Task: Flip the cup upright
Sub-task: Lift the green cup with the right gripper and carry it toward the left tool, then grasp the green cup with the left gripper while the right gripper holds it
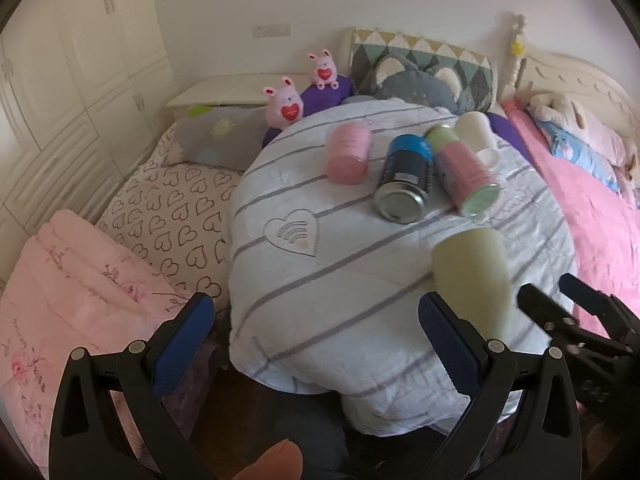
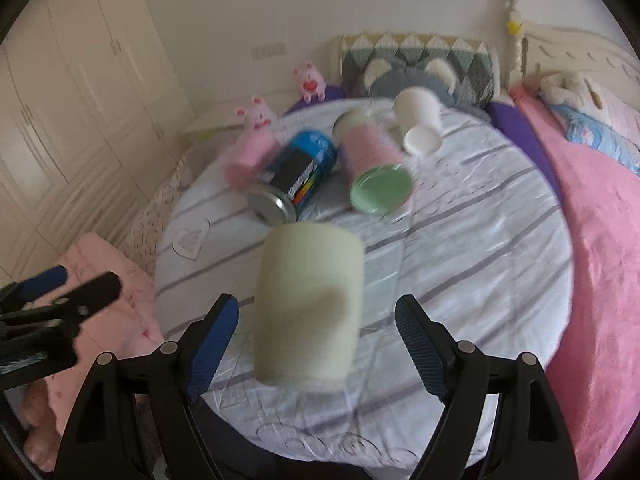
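Cup (image 2: 310, 304), pale cream-green and blurred, sits between the spread pads of my right tongs (image 2: 316, 344), at the near edge of the round bench covered in a striped white quilt (image 2: 480, 240). I cannot tell from the blur whether its mouth faces up or down, nor whether it rests on the quilt or hangs just above it. My right tongs are wide open, both blue pads clear of the cup's sides. My left tongs (image 1: 316, 340) are wide open too, holding nothing, just left of the cup.

To do this well, I judge I should close the right tongs squarely across the middle of the cup's body, so it does not squirt out, and turn it over slowly. The quilt is soft and wrinkled, so I should set it down on a flat patch and check it stands before letting go.

Farther off lie a dark can with a blue band (image 2: 294, 178), a pink-and-green tumbler (image 2: 374, 170), a pink cup (image 1: 347, 154) and a white cup (image 2: 418, 120); I should keep clear of them.
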